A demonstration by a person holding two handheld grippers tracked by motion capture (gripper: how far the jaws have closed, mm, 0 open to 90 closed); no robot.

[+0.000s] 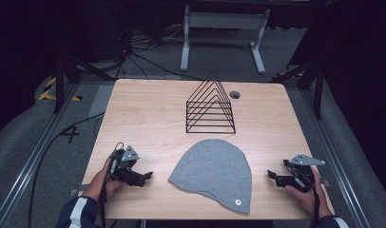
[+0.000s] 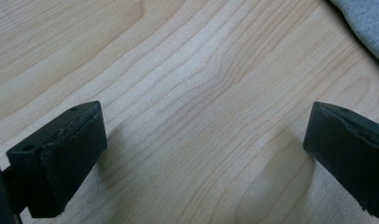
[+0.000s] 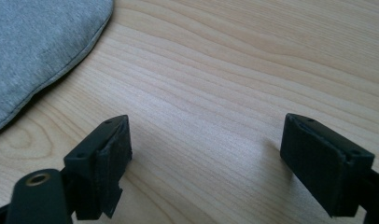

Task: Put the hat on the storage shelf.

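A grey beanie lies flat on the wooden table, near its front edge, with a small round badge at its lower right. Its edge shows at the top right of the left gripper view as grey beanie fabric and at the top left of the right gripper view as beanie fabric. My left gripper rests to the left of the beanie, jaws wide apart with bare wood between them. My right gripper sits to the beanie's right, also open over bare table.
A black wire rack with triangular dividers stands behind the beanie, mid-table. A round cable hole lies beside it. Past the far edge stand white desk legs and loose cables on the floor.
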